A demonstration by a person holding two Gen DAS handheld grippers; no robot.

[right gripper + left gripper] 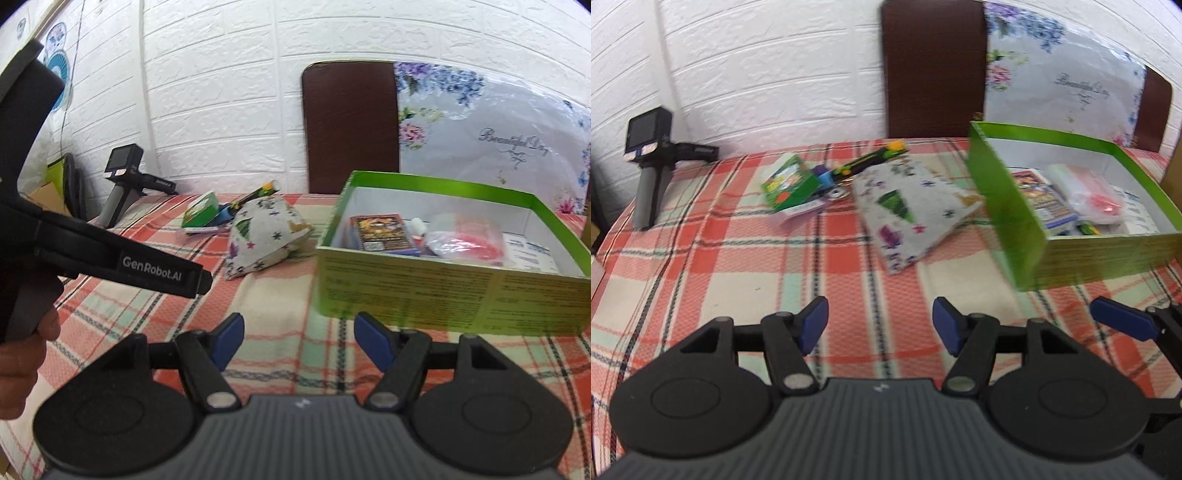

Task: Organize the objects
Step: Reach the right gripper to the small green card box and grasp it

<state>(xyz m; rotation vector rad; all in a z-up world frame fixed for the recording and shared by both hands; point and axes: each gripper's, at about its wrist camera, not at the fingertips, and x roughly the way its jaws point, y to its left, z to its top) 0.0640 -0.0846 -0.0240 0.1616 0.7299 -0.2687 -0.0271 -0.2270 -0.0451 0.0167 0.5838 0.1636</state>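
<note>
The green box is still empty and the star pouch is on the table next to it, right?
Not quite. The green box is not empty: the right wrist view shows a card pack and a clear bag with red bits inside. The star pouch does lie on the table next to it.

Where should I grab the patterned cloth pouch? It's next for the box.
Grip the raised, puffy end of the pouch nearest the green box, coming from above with the left hand-held gripper. It lies slumped on the table, so that hump gives open jaws something to pinch.
</note>
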